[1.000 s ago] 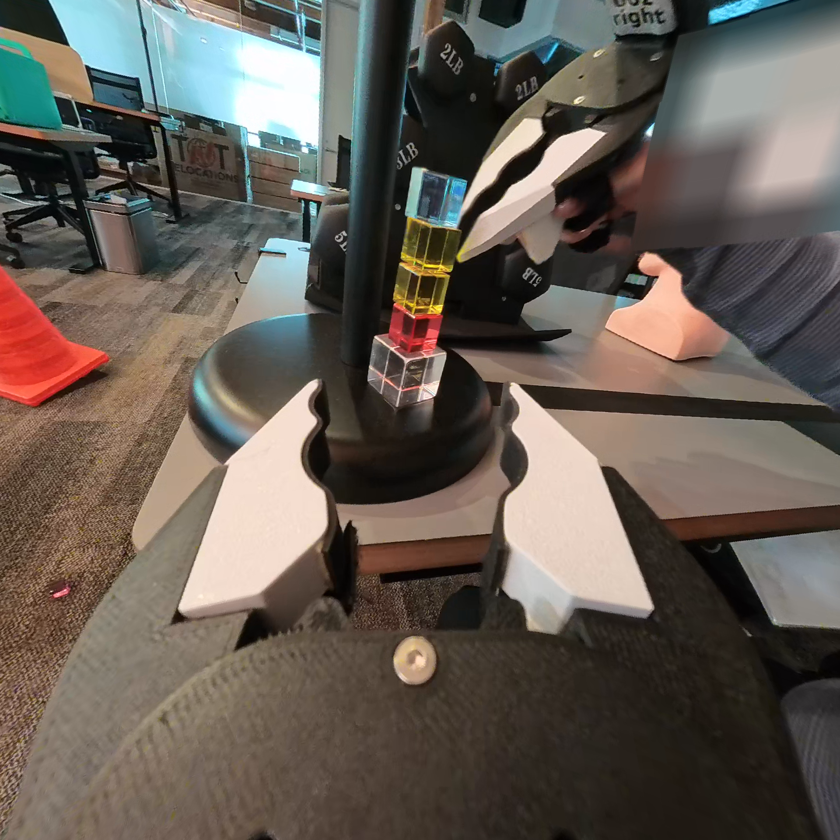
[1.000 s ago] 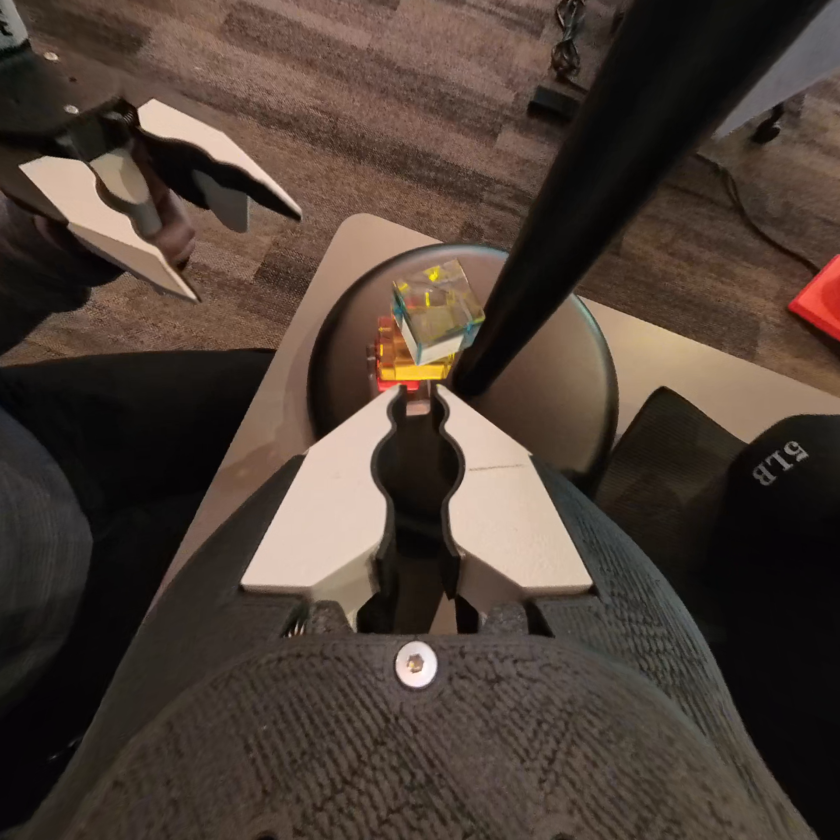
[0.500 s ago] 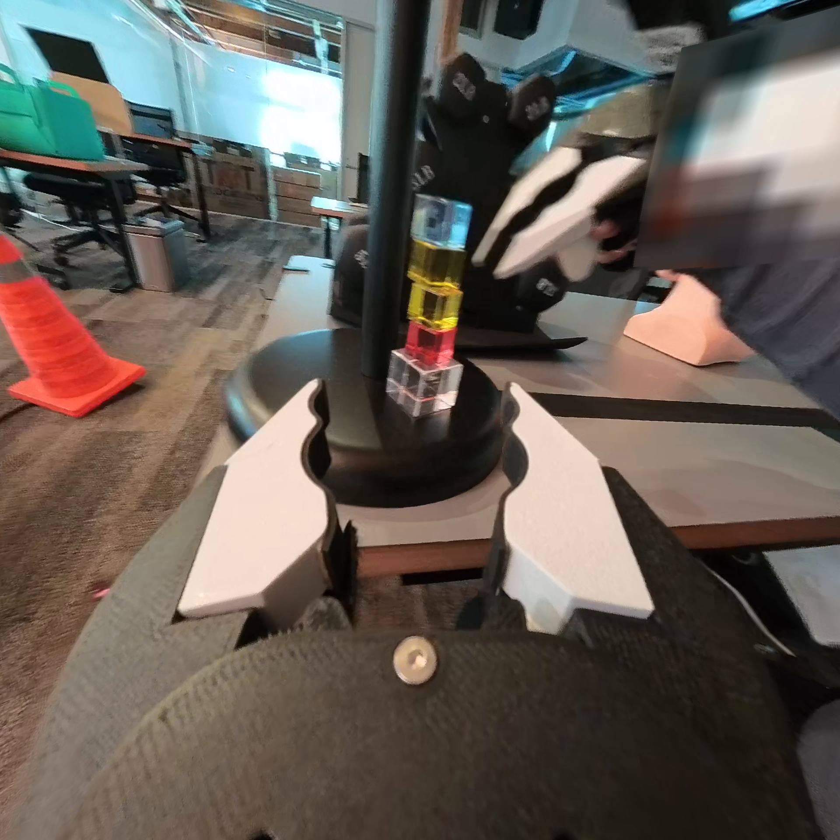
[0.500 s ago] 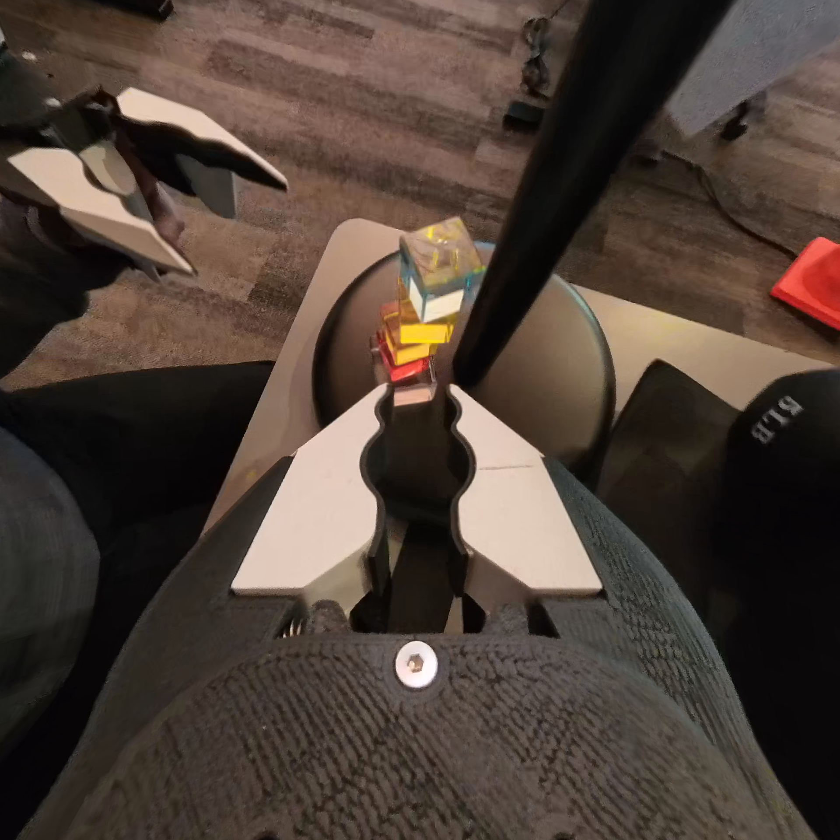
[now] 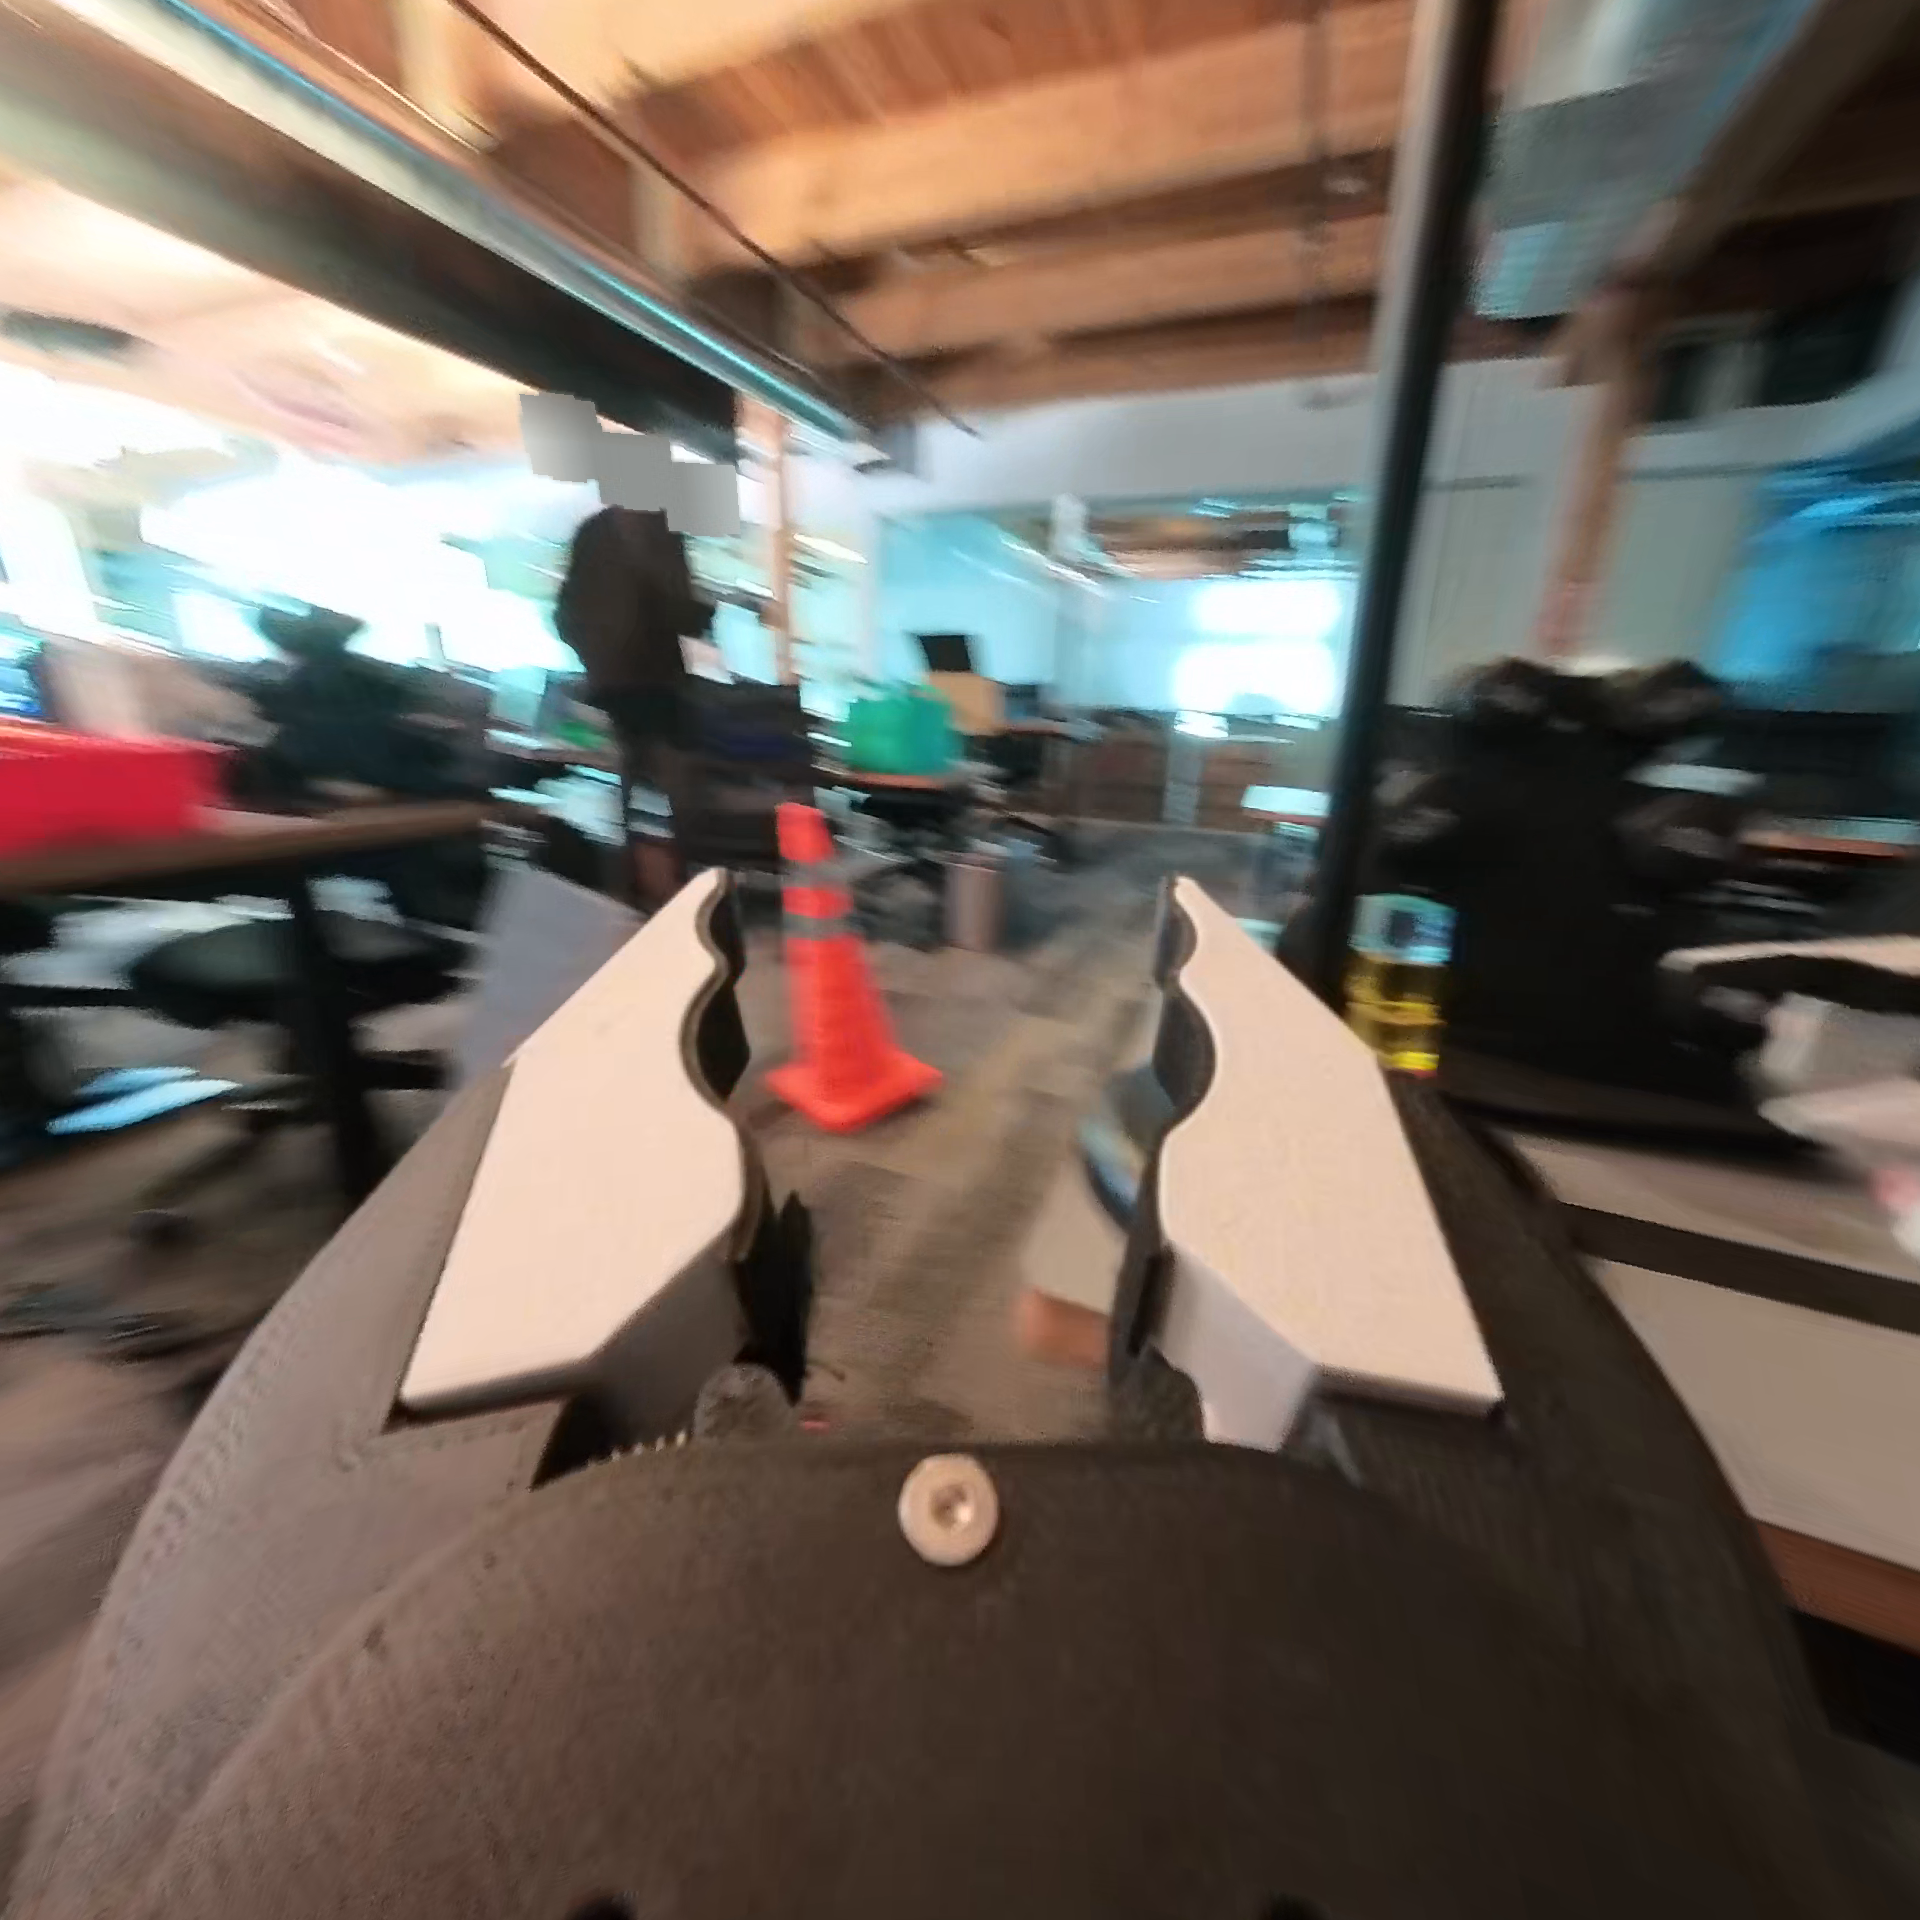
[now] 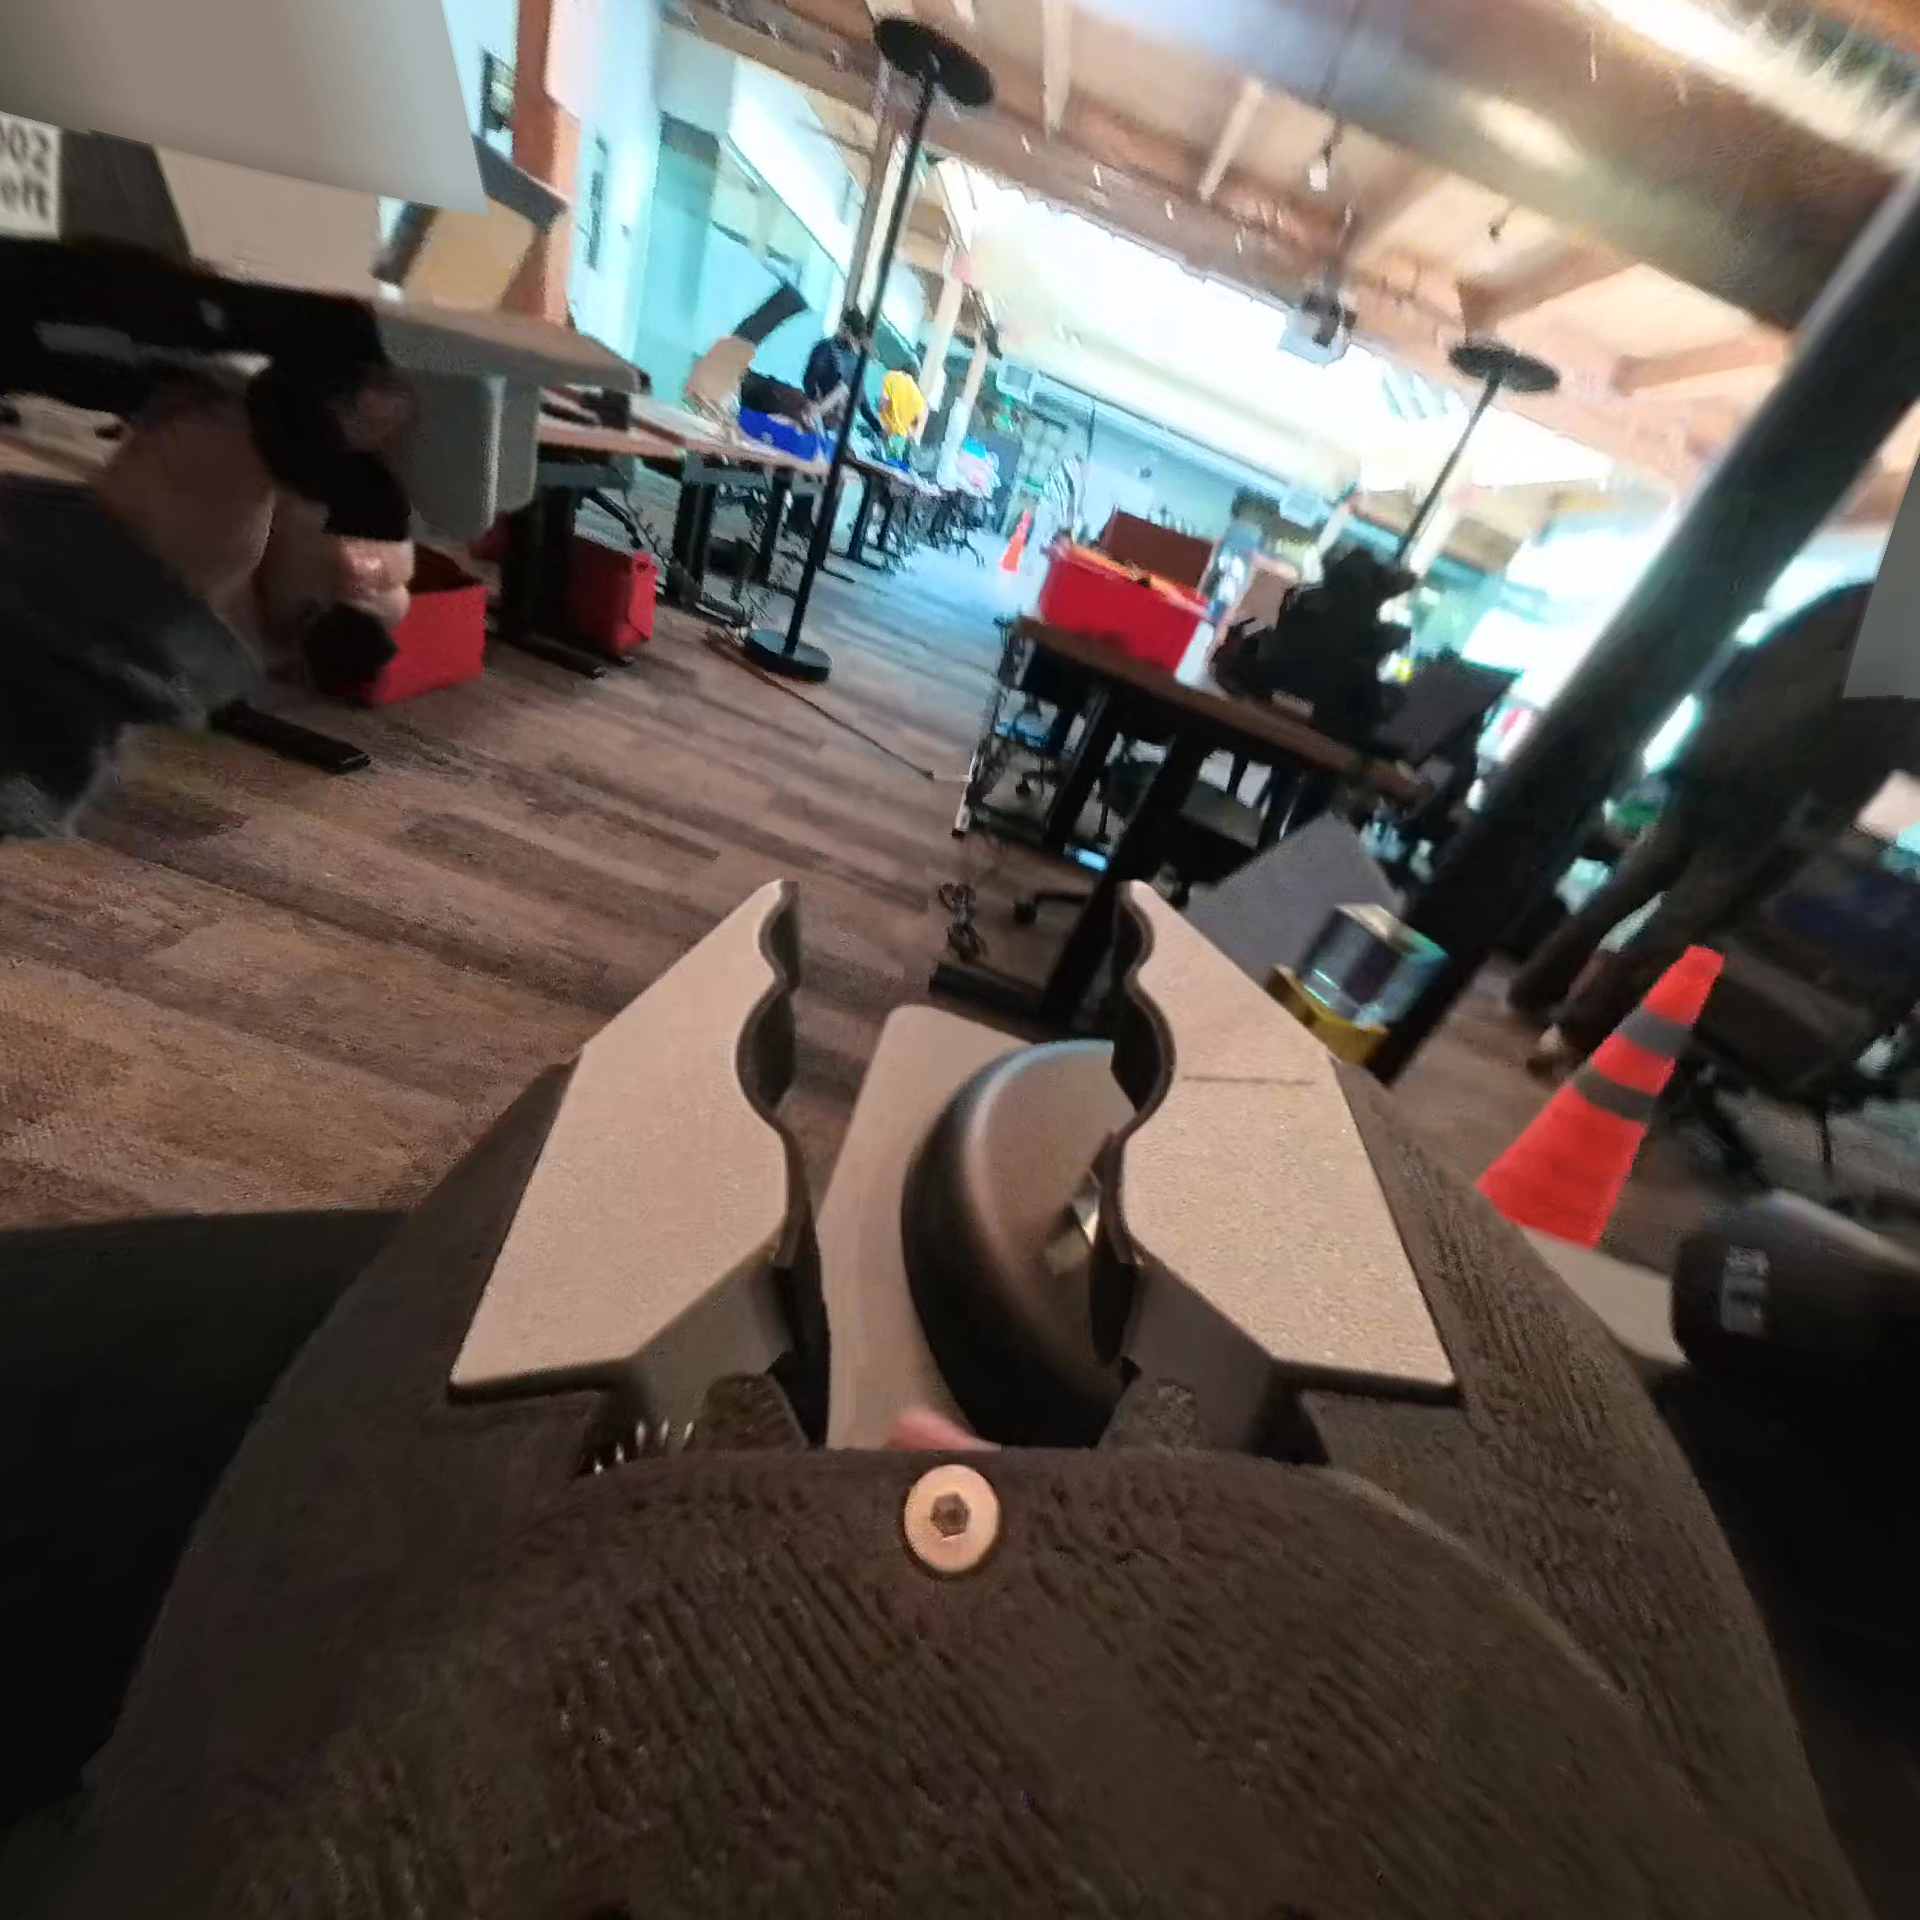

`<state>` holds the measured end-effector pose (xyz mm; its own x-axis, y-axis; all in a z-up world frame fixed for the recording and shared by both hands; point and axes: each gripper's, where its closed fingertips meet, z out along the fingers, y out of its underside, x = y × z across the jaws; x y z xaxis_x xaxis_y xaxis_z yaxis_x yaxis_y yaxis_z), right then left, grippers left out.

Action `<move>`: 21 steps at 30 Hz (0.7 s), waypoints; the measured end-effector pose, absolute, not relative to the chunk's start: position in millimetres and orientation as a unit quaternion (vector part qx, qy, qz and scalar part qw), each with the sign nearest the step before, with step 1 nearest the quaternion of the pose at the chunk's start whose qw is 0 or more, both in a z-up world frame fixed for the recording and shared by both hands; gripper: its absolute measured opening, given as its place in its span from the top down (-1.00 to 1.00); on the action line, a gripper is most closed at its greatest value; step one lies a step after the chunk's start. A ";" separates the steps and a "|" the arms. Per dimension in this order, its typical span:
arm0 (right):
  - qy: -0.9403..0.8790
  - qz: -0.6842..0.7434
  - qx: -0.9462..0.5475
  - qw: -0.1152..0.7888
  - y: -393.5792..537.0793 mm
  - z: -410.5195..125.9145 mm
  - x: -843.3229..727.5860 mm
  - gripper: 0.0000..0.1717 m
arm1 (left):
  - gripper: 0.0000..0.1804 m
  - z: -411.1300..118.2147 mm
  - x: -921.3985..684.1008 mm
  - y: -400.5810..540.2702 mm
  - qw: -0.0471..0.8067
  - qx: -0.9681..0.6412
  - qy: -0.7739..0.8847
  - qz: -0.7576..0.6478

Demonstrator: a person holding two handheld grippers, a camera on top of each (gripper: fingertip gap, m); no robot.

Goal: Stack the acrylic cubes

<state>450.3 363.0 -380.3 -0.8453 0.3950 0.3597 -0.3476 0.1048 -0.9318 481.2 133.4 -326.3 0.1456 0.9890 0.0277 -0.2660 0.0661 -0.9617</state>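
Both grippers are up and off the work: left gripper (image 5: pixel 945 904) wide open w/ nothing between its fingers, aimed out at the orange traffic cone (image 5: pixel 836 997) on the carpet; right gripper (image 6: pixel 956 914) open too, empty. The cube stack (image 6: pixel 1351 987), clear block on top of yellow, stands untouched by the black pole (image 6: pixel 1621 727), just right of the right fingertips. Judging by that, stacking looks done; lower cubes are hidden, blur's heavy.

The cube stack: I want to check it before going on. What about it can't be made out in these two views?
- Left wrist view: motion blur smears the cube stack; the left gripper's right finger covers its lower cubes.
- Right wrist view: only the clear top cube and a yellow one show; the right gripper's finger hides the rest.
- The stack's footing on the black base is hidden.
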 end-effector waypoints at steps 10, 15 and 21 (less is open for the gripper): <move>-0.665 0.654 0.061 0.356 314.8 -405.7 488.2 -0.08 | -0.06 -347.8 540.6 54.9 0.514 -0.357 -0.469 0.623; -0.698 0.619 0.070 0.352 293.4 -427.7 491.2 -0.07 | -0.19 -359.9 546.7 21.7 0.482 -0.342 -0.468 0.657; -0.725 0.646 0.081 0.226 219.1 -481.2 520.5 -0.03 | -0.31 -396.6 547.8 -24.4 0.483 -0.303 -0.495 0.655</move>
<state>520.5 219.1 -481.2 -0.8848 0.1744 0.4322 -0.4093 0.1525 -0.8996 547.8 -24.4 -396.6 -0.3490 0.9335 0.0820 -0.3329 -0.0417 -0.9420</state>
